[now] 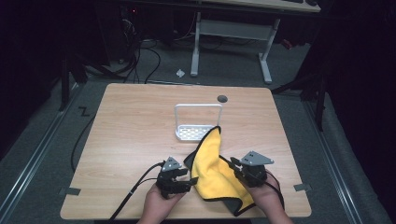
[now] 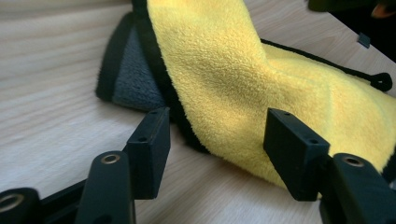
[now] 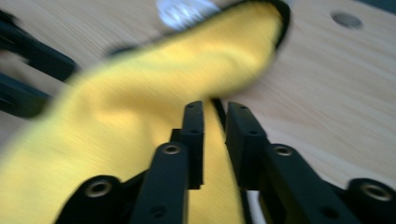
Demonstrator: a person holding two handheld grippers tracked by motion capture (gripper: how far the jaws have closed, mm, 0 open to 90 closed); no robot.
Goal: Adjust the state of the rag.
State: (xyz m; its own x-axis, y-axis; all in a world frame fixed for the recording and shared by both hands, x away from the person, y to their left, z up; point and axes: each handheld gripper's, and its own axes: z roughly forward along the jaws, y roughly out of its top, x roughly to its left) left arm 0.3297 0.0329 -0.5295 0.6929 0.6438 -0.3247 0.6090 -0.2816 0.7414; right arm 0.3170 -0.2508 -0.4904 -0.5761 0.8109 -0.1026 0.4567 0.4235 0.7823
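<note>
Yellow fleece cloth with black edging [image 1: 214,168] is lying on the light wooden table [image 1: 130,121], its far tip draping onto the white perforated metal rack [image 1: 192,132] at twelve o'clock. Left gripper [image 2: 215,147] is gaping wide at the cloth's edge. Right gripper [image 3: 215,135] is pinching the cloth's hem, jaws nearly together.

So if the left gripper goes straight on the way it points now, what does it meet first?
Most likely the yellow cloth. The left gripper has its jaws open and aimed at the cloth's black-trimmed near edge, which lies just ahead on the table. Exact depth is hard to judge.
</note>
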